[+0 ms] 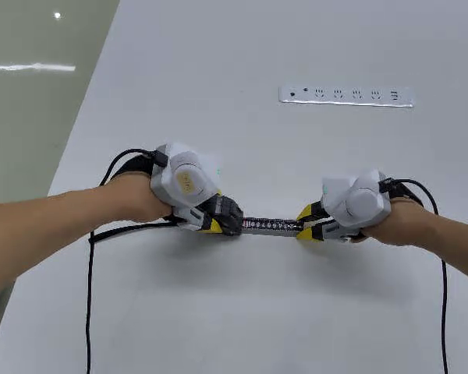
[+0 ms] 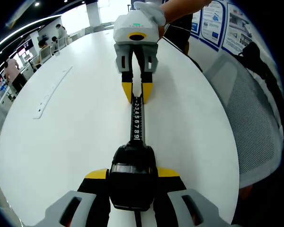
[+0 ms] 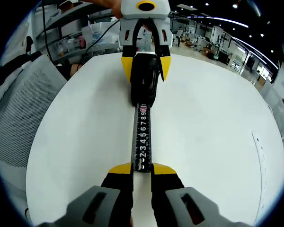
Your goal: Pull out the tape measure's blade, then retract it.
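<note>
The left gripper (image 1: 221, 224) clamped the case (image 2: 132, 175) near the table (image 1: 242, 312) while the right gripper (image 1: 306, 224) pinched the blade (image 1: 271, 226) tip, with little blade out, so the pull-out seemed early, wanting a straight, steady draw apart.

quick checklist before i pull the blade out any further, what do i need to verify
1. Case held: the left gripper is shut on the tape measure case: ok.
2. Tip held: the right gripper is shut on the end of the blade: ok.
3. Blade line: it runs straight and flat between the two grippers, with no twist: ok.
4. Blade fully out: only a short length shows, numerals 1 to 9: not ok.
5. Pull path: the table is bare beyond the right gripper, and the power strip lies well off to the far side: ok.
6. Blade lock released: cannot tell.
</note>
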Action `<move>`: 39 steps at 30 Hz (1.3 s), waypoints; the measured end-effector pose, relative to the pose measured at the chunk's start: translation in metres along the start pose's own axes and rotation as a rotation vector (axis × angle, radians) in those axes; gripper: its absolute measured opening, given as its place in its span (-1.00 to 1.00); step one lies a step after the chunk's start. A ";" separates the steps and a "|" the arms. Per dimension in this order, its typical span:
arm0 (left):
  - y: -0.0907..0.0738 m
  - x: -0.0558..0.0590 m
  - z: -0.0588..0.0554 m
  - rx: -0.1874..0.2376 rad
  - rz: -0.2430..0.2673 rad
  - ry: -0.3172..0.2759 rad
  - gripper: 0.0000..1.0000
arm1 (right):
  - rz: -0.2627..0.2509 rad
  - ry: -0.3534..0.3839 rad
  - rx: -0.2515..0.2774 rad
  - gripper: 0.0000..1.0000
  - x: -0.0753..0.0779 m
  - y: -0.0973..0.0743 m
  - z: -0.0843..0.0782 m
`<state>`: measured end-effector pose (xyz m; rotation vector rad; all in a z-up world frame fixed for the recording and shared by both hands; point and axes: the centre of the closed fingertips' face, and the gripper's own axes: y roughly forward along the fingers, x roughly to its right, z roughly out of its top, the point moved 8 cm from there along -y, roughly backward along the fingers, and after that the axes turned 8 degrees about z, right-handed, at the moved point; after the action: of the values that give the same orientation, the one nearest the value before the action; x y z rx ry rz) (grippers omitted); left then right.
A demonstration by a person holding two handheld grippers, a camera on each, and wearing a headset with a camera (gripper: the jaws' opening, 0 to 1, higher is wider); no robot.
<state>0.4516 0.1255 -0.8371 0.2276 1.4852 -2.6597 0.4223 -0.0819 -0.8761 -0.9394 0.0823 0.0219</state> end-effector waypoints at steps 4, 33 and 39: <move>0.000 0.000 0.000 0.000 -0.001 0.000 -0.37 | 0.001 0.007 -0.009 -0.74 -0.001 -0.003 -0.005; -0.002 0.002 0.003 0.000 -0.001 -0.002 -0.37 | 0.003 0.032 -0.039 -0.75 -0.007 -0.026 -0.028; -0.002 0.002 0.004 -0.003 0.000 0.002 -0.38 | 0.003 0.036 -0.044 -0.75 -0.010 -0.031 -0.032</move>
<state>0.4488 0.1232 -0.8342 0.2304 1.4894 -2.6581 0.4121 -0.1260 -0.8694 -0.9836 0.1166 0.0098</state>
